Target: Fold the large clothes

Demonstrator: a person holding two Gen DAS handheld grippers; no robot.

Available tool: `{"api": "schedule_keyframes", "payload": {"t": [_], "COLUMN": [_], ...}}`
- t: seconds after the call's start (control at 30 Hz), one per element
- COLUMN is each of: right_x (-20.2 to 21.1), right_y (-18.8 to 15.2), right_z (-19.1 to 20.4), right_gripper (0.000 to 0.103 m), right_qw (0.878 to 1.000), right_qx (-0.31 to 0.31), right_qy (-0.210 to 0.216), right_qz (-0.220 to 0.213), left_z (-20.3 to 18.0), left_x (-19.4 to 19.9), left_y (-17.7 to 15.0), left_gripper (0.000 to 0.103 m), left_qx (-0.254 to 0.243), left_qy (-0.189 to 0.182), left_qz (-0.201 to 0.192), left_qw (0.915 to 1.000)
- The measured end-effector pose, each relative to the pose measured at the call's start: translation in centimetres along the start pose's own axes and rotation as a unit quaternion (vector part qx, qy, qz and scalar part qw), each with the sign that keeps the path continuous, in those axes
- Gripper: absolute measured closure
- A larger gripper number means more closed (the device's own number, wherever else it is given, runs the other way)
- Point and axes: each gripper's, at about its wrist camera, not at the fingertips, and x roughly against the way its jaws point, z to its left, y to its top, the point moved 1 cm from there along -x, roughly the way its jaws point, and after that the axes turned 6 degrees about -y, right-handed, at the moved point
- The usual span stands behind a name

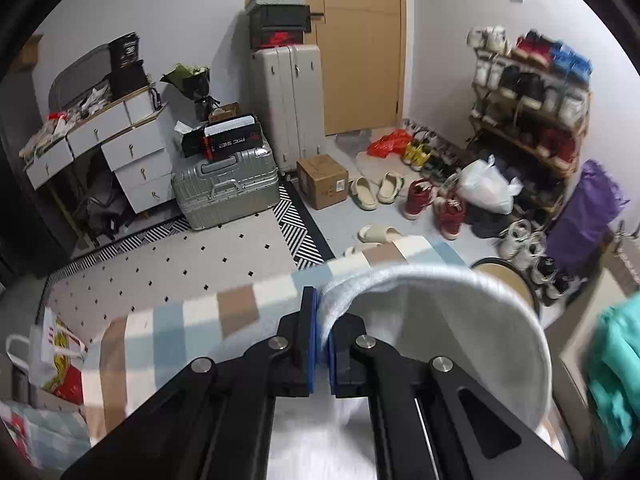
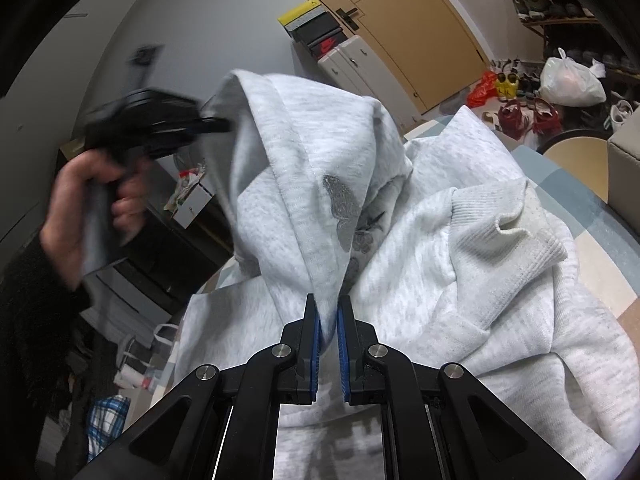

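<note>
Nearest the right wrist camera, the right gripper [image 2: 328,312] is seen closed on a fold of the grey hoodie [image 2: 420,240], the cloth pinched between its blue pads. From that pinch the fabric rises as a taut ridge up and to the left, to where the left gripper [image 2: 218,124] is clamped on a second edge, held in a hand [image 2: 80,208] in a dark sleeve. In the left wrist view the left gripper [image 1: 322,328] is shown shut on a rounded hem of the same hoodie [image 1: 432,320], with no gap left between the pads.

The rest of the garment is heaped on the checked bed [image 1: 192,320], spilling to the right and toward the near side of the right gripper. The held edge thus runs from near-right and low to far-left and high, and the bulk hangs below it. The next move is judged to depend on that line: the two grips would have to be drawn apart along it so the body drops flat. The left gripper is the higher and farther one.
</note>
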Motion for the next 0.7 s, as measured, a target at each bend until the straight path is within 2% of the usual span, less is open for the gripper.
{"api": "schedule_keyframes", "payload": {"t": [0.1,0.17,0.23,0.27,0.33,0.43,0.47,0.53,0.57,0.63,0.67,0.7], "right_x": [0.3,0.4,0.5,0.7,1.2,2.2,2.3,2.6,2.8,3.3,3.7,4.1], "right_y": [0.1,0.2,0.4,0.4,0.6,0.9,0.9,1.2,1.2,1.3,1.3,1.2], "right_z": [-0.3,-0.5,-0.7,-0.8,-1.0,-0.8,-0.5,0.0,0.4,1.0,1.3,1.6], "right_gripper": [0.094,0.094,0.094,0.094,0.094,0.094,0.094,0.094,0.094,0.092,0.09,0.088], "right_qw": [1.0,1.0,1.0,1.0,0.999,0.999,0.999,1.0,1.0,1.0,0.999,0.998], "right_qx": [-0.008,-0.01,-0.015,-0.019,-0.025,-0.024,-0.021,-0.01,-0.004,0.007,0.014,0.03], "right_qy": [0.006,0.009,0.009,0.011,0.014,0.016,0.011,0.002,-0.003,-0.017,-0.024,-0.034], "right_qz": [-0.006,-0.009,-0.012,-0.016,-0.028,-0.039,-0.034,-0.021,-0.012,0.012,0.024,0.033], "left_z": [1.2,2.3,2.8,3.0,3.7,4.5,4.7,4.4,4.1,3.4,3.2,3.2], "left_x": [4.4,5.9,6.0,5.9,5.4,3.7,3.1,3.0,3.2,4.6,6.0,7.3], "left_y": [-5.1,-8.8,-12.5,-14.7,-19.3,-23.0,-24.3,-25.1,-25.0,-24.3,-23.9,-23.5], "left_gripper": [0.103,0.103,0.103,0.103,0.102,0.102,0.102,0.101,0.101,0.088,0.08,0.051], "left_qx": [0.006,0.026,0.041,0.051,0.09,0.159,0.188,0.211,0.202,0.18,0.172,0.167], "left_qy": [-0.003,-0.014,-0.017,-0.03,-0.043,-0.085,-0.113,-0.155,-0.158,-0.168,-0.176,-0.178], "left_qz": [-0.033,-0.033,-0.02,-0.007,0.011,0.063,0.09,0.108,0.115,0.108,0.08,0.048], "left_qw": [0.9994,0.999,0.9988,0.9982,0.995,0.9816,0.9714,0.9592,0.9596,0.9632,0.9661,0.9686]}}
